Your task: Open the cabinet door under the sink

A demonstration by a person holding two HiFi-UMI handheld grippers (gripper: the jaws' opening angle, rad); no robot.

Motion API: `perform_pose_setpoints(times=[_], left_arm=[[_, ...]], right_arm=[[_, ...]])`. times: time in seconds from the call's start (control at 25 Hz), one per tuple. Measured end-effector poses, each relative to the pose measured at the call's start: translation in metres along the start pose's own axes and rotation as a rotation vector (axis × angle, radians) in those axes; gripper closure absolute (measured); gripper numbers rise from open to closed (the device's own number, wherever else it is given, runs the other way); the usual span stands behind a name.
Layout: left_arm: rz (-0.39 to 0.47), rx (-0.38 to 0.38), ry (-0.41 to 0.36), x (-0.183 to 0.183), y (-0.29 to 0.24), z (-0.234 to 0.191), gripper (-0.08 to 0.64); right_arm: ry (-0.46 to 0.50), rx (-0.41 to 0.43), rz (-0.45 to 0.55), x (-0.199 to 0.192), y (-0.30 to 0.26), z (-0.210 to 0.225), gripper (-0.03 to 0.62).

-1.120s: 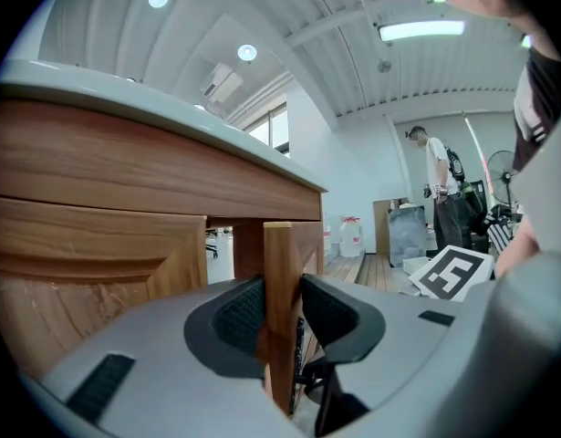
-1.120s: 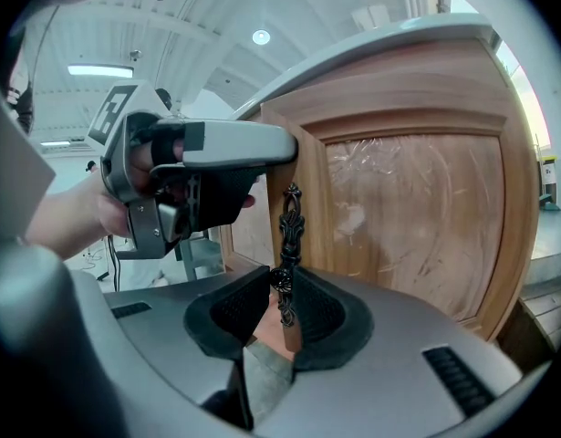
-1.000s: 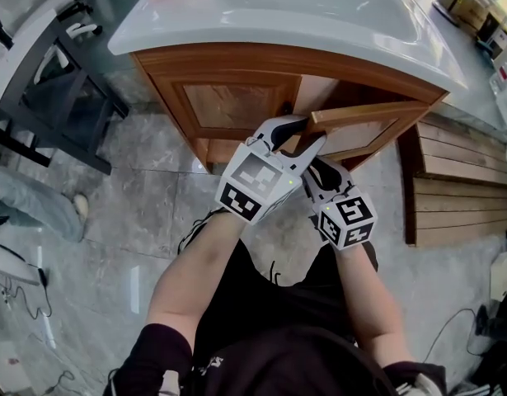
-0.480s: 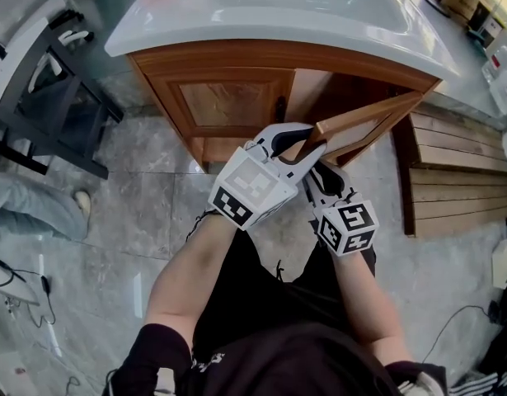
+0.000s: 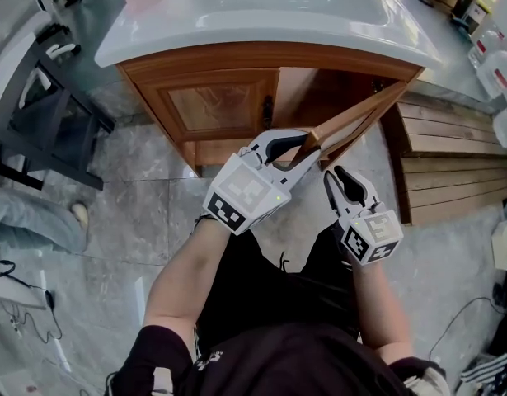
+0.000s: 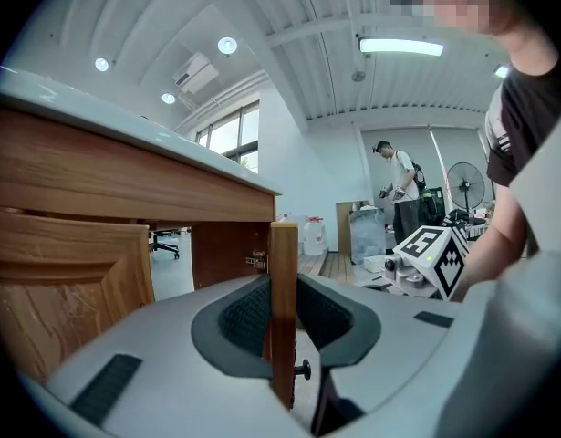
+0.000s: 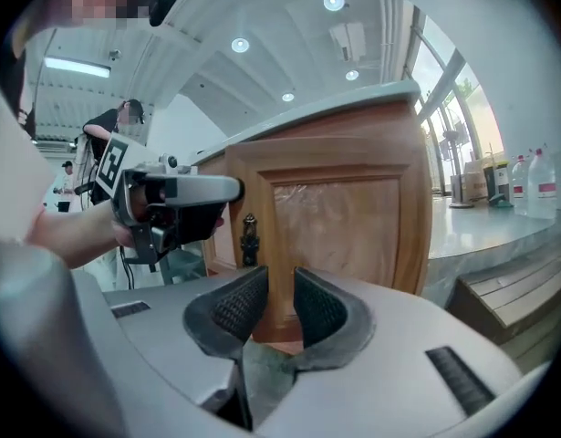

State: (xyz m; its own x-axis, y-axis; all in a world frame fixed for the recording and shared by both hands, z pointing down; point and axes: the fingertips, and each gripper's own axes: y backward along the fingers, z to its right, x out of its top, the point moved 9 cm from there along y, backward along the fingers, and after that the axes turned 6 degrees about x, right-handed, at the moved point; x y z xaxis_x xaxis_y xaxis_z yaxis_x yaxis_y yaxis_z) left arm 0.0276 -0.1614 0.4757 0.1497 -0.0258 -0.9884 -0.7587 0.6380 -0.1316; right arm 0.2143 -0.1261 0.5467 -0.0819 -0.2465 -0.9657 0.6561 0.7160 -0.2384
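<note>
The vanity comprises one white sink (image 5: 278, 11) on one wooden cabinet (image 5: 237, 58) with two doors. The closed door (image 5: 216, 106) sits flush on the left. The open door (image 5: 356, 118) on the right is swung out toward the person and stays attached at the cabinet's right side. Two grippers are present. The left gripper (image 5: 309, 145) is at the free edge of the open door; its jaws have just been closing and pinch that edge, one pad on each face. The right gripper (image 5: 335, 175) hangs near the door's lower corner, clear of it. Its jaws have just been opening and stand spread with nothing between the pads. Only the head view shows both doors together, one slatted wooden platform (image 5: 451, 172) right of the cabinet and one black frame (image 5: 47, 114) to the left. Only the left gripper view shows the open door (image 6: 283, 263) edge on, a thin upright strip between the ribbed pads (image 6: 248, 313), with one small dark knob (image 6: 303, 370) low beside it. Only the right gripper view shows the door's panelled face (image 7: 353, 208), one knob (image 7: 249, 231) on its left stile, the left gripper (image 7: 227, 190) beside that stile, and two water jugs (image 7: 531, 185) at far right.
</note>
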Motion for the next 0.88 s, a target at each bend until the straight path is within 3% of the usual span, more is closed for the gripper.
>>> perform_pose_setpoints(times=[0.48, 0.88], left_arm=[[0.006, -0.097, -0.016, 0.002, 0.0, 0.025, 0.471], [0.006, -0.201, -0.015, 0.006, -0.006, 0.05, 0.456]], right_arm=[[-0.002, -0.203, 0.122, 0.041, 0.046, 0.042, 0.546], [-0.008, -0.211, 0.125, 0.037, 0.071, 0.035, 0.577]])
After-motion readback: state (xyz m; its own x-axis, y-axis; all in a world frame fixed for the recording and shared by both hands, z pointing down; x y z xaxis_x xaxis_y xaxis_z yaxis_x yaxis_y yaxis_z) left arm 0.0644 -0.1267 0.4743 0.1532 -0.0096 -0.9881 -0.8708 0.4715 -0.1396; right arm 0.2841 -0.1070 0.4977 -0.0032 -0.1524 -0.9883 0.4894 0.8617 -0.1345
